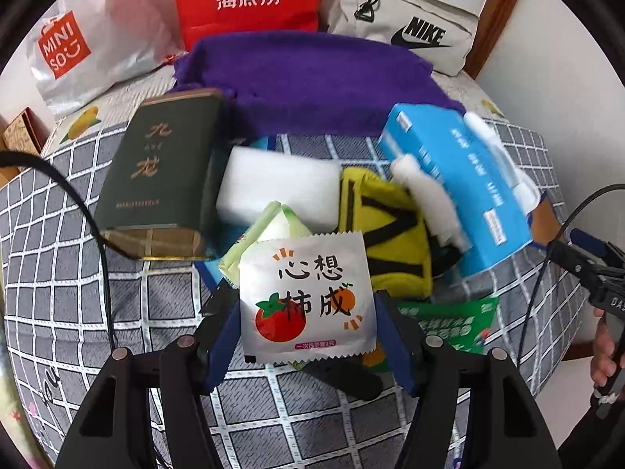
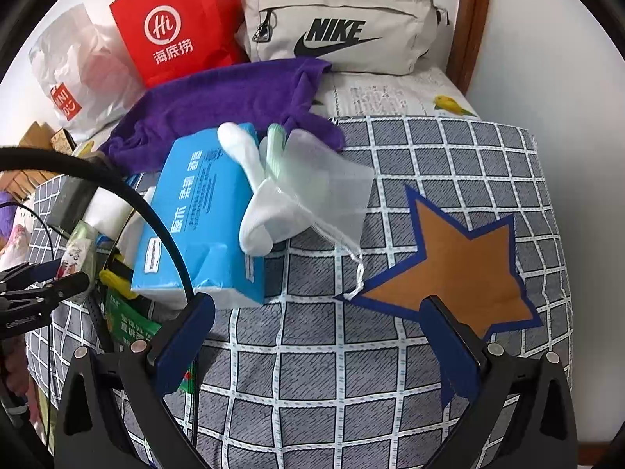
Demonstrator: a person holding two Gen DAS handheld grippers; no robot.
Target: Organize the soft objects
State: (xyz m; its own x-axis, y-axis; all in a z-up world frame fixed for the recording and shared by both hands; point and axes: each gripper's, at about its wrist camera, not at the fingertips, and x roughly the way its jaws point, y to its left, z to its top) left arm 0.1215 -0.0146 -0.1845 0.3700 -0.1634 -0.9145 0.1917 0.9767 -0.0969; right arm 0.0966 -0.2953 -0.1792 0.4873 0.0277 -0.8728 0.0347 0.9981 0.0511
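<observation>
Holding white persimmon packet (image 1: 308, 297) clamped in left hand-held gripper (image 1: 308, 312), above bed (image 1: 58, 273).
Right hand-held gripper (image 2: 316, 320) apart, empty. Early stage, I judge: blue tissue pack (image 2: 203, 211), white socks (image 2: 254, 195), purple cloth (image 1: 312, 82), yellow pouch (image 1: 386, 234) still heaped unsorted.

Setting: a bedroom in a home. The work surface is a bed covered with a grey checked sheet (image 2: 390, 383) bearing a star patch (image 2: 461, 265). A wooden bed frame (image 2: 474, 23) stands against a plain white wall (image 2: 547, 78). Personal and household items line the head of the bed: a red shopping bag (image 2: 175, 27), a white plastic bag (image 2: 78, 74), a beige waist bag (image 2: 340, 27) and a purple towel (image 1: 312, 82).
</observation>
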